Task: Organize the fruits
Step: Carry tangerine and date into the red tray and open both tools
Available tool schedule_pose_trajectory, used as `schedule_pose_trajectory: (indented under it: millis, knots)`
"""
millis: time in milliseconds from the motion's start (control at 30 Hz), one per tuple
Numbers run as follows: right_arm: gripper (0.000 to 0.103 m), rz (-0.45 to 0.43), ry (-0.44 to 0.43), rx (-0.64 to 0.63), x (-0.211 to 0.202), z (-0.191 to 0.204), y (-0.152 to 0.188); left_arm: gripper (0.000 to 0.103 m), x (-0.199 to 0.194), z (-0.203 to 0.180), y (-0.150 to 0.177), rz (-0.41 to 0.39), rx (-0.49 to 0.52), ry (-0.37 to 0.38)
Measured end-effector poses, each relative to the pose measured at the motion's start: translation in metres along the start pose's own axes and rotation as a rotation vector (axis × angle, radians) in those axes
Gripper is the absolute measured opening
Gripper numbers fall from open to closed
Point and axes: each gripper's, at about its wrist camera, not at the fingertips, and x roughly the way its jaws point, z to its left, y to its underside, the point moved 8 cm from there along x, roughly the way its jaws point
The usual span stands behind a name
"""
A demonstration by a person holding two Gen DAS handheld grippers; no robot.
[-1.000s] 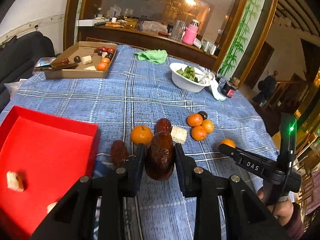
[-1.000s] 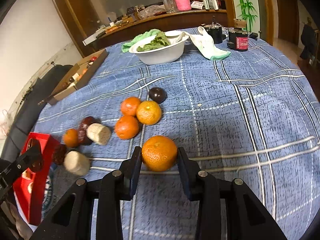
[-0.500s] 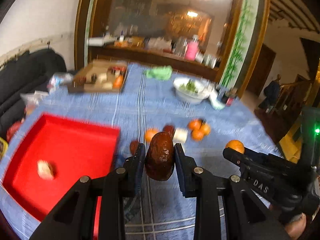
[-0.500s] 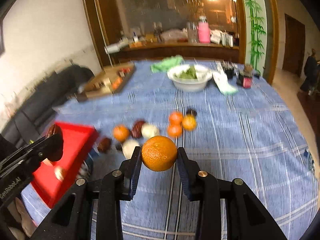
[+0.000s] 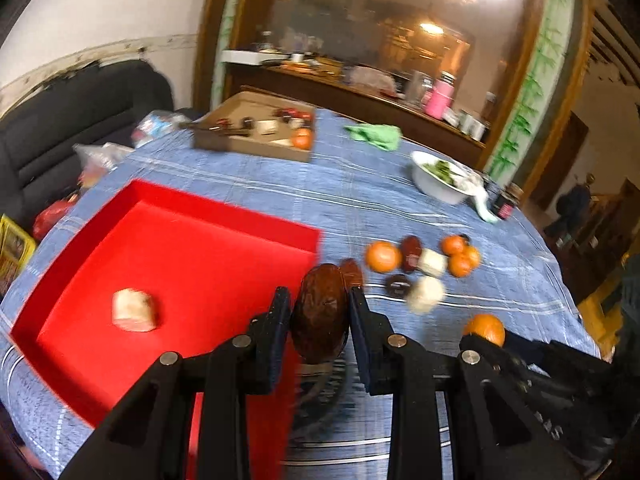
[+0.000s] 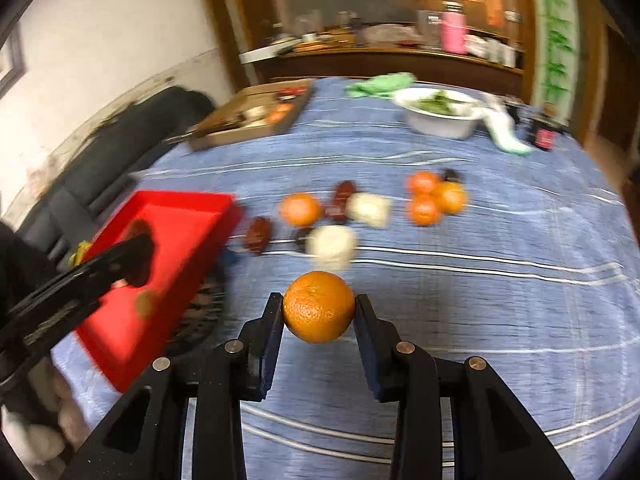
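My left gripper (image 5: pixel 319 312) is shut on a dark red-brown date (image 5: pixel 319 315), held in the air at the right edge of the red tray (image 5: pixel 224 216). A pale chunk (image 5: pixel 132 311) lies inside the tray. My right gripper (image 6: pixel 319 312) is shut on an orange (image 6: pixel 319 306), lifted above the blue checked cloth. In the right wrist view the left gripper (image 6: pixel 134 254) with its date hangs over the red tray (image 6: pixel 188 200). Loose oranges (image 6: pixel 435 198), dates (image 6: pixel 258 233) and pale chunks (image 6: pixel 332 246) lie in a blurred group on the cloth.
A cardboard box (image 5: pixel 256 132) with more fruit sits at the far left of the table. A white bowl of greens (image 5: pixel 442 178), a green cloth (image 5: pixel 376 136) and a small dark jar (image 5: pixel 506 204) stand at the back right. A dark sofa (image 5: pixel 60 128) borders the table's left side.
Both grippers have lifted their fruit off the cloth and swung left. The red tray now fills more of the left wrist view, and the fruit group has slid right.
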Motion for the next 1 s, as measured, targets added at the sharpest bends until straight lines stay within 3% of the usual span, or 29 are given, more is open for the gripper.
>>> schedule_pose_trajectory:
  millis: [167,367,533,800,833,900,1000]
  knots:
    - [0.039,-0.009,-0.107,-0.11,0.004,0.069,-0.014,0.028,-0.011,0.062,-0.014,-0.03,-0.102,-0.071]
    - [0.039,0.068,-0.251,-0.166,0.032,0.137,-0.014,0.028,-0.017,0.131,-0.018,-0.061,-0.215,-0.152]
    - [0.039,0.116,-0.238,-0.199,0.061,0.162,-0.003,0.028,-0.008,0.153,-0.011,-0.04,-0.255,-0.148]
    - [0.042,0.111,-0.184,-0.249,0.085,0.177,-0.005,0.029,-0.003,0.161,-0.01,-0.037,-0.275,-0.127]
    - [0.045,0.114,-0.183,-0.249,0.087,0.178,-0.005,0.03,-0.003,0.161,-0.01,-0.036,-0.272,-0.124]
    - [0.066,0.109,-0.186,-0.244,0.088,0.18,-0.006,0.031,-0.005,0.162,-0.009,-0.039,-0.272,-0.125]
    - [0.068,0.074,-0.182,-0.249,0.08,0.18,-0.009,0.038,-0.008,0.16,-0.009,-0.04,-0.272,-0.132]
